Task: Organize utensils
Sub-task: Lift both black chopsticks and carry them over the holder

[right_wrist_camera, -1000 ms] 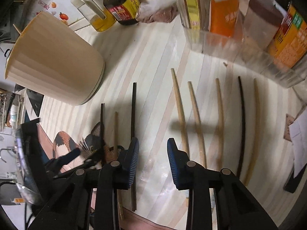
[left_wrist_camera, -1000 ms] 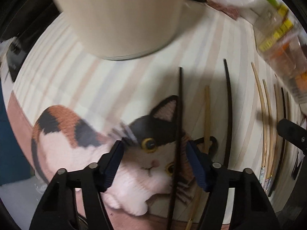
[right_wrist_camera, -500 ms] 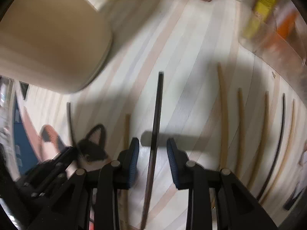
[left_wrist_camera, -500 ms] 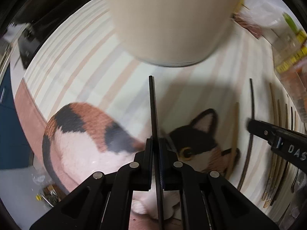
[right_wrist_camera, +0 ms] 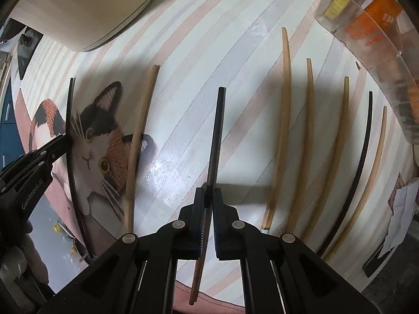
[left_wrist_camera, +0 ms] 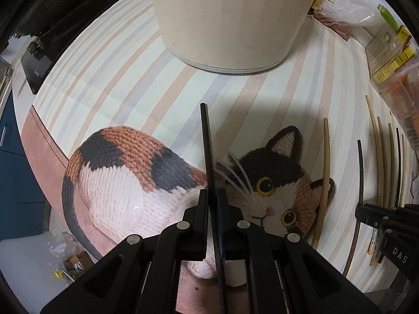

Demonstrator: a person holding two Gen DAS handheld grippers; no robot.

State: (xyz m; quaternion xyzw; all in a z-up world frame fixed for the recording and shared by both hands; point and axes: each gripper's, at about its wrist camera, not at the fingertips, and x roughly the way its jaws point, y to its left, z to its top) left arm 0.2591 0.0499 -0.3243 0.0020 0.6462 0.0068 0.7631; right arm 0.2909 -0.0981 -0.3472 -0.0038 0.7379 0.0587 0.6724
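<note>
My left gripper (left_wrist_camera: 212,196) is shut on a black chopstick (left_wrist_camera: 207,141) and holds it over the cat picture (left_wrist_camera: 275,180) on the striped mat. It points toward the big beige cylindrical holder (left_wrist_camera: 230,18). My right gripper (right_wrist_camera: 207,196) is shut on a dark chopstick (right_wrist_camera: 216,130) that has a wooden rear end. A tan chopstick (right_wrist_camera: 138,136) lies to its left. Several tan chopsticks (right_wrist_camera: 284,110) and a black one (right_wrist_camera: 362,154) lie in a row to its right. The left gripper (right_wrist_camera: 61,144) shows at the left edge with its black chopstick (right_wrist_camera: 69,110).
The beige holder (right_wrist_camera: 86,7) stands at the back left of the striped mat (right_wrist_camera: 188,52). A clear plastic bin (right_wrist_camera: 371,31) with packets stands at the back right. The mat's front edge is close below both grippers. Paper scraps (right_wrist_camera: 400,209) lie at the far right.
Both grippers have closed, each on a dark chopstick. The left one shut first and holds its stick toward the holder; the right one shut in the last half second.
</note>
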